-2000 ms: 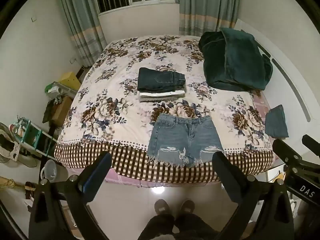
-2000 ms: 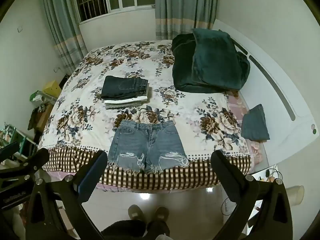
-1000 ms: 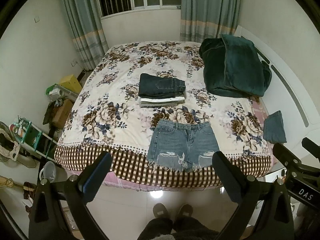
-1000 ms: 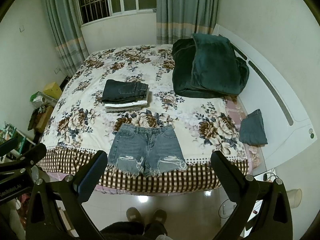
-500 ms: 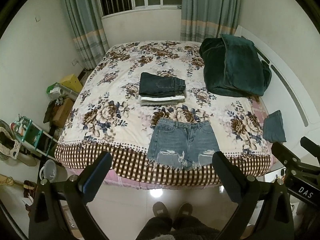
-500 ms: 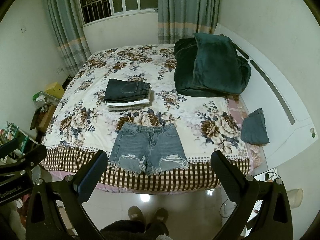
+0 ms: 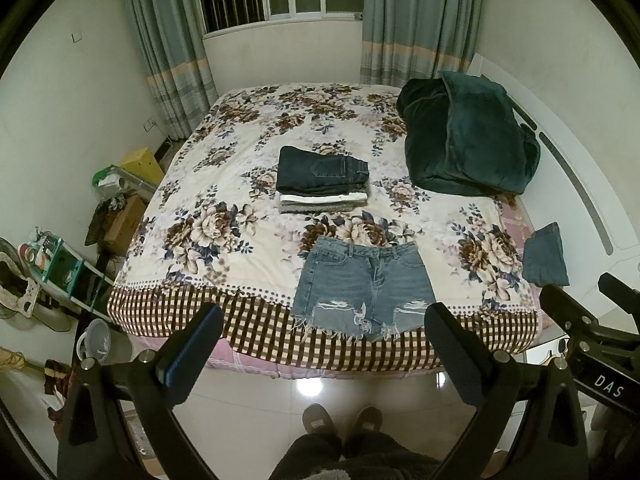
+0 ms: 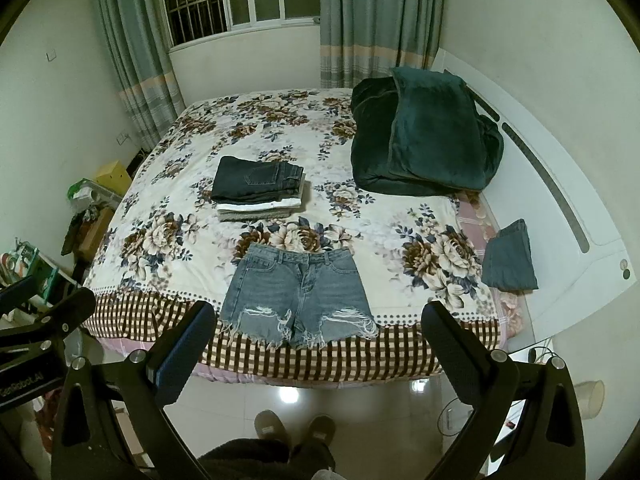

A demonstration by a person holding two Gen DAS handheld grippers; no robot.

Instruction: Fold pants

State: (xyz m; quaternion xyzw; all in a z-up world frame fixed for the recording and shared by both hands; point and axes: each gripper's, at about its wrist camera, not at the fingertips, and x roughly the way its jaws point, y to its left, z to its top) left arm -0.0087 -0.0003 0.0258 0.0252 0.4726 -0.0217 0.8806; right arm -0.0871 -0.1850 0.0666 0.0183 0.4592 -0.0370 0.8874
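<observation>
**Inspector:** Count first, left to right. You have one stack of folded clothes mid-bed, dark jeans on top with white and grey layers beneath; how many pieces it holds cannot be told. One pair of light denim shorts lies flat and unfolded at the near edge of the bed, waistband away from you, frayed hems over the checked border. One dark green blanket is heaped at the far right. One small folded denim piece sits at the right edge.

**Operator:** And my grippers?

**Inspector:** Two. Your left gripper is spread wide, holding nothing, above the floor short of the bed. Your right gripper is likewise spread and empty, well apart from the shorts.

**Operator:** Any writing?

**Inspector:** "DAS" reads on the right gripper's body in the left view. Lettering on the left gripper's body in the right view is only partly legible. Two slippers show below.
</observation>
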